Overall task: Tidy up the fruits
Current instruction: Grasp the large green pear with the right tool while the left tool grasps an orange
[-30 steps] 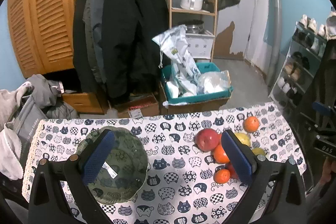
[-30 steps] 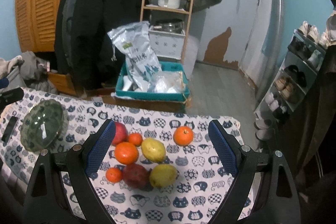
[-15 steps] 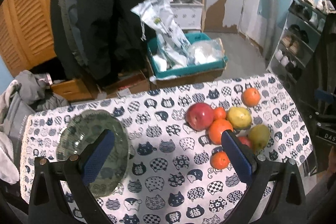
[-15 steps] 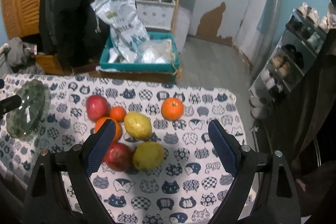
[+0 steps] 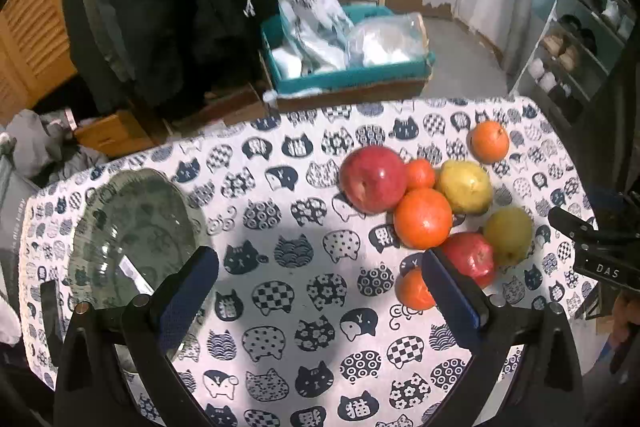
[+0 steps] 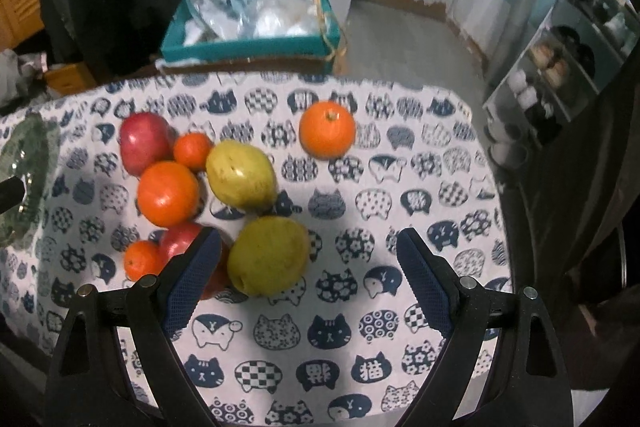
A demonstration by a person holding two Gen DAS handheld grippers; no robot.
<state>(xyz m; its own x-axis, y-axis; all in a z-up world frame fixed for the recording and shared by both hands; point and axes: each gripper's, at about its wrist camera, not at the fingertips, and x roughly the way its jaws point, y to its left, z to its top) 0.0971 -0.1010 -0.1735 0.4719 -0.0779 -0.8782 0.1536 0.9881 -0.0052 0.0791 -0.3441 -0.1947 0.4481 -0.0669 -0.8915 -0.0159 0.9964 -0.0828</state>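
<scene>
Fruit lies in a cluster on a cat-print tablecloth (image 5: 304,311): a red apple (image 5: 373,179), a big orange (image 5: 423,218), two yellow pears (image 5: 466,186) (image 5: 509,233), a second red apple (image 5: 470,257), small oranges (image 5: 416,289) and one orange apart (image 5: 489,141). A green glass bowl (image 5: 132,235) stands at the left. My left gripper (image 5: 320,293) is open and empty above the cloth between bowl and fruit. My right gripper (image 6: 308,271) is open and empty, with the near pear (image 6: 268,255) just inside its left finger (image 6: 196,275). The lone orange (image 6: 327,128) lies beyond.
Past the table's far edge stands a teal box (image 5: 348,75) with plastic bags. Dark coats hang at the back left, a shoe rack (image 5: 580,59) at the right. The right gripper's body (image 5: 600,251) shows at the table's right edge in the left wrist view.
Both grippers have moved forward and down toward the table. The fruit and bowl look larger and nearer. Both stay open and nothing was picked up.
</scene>
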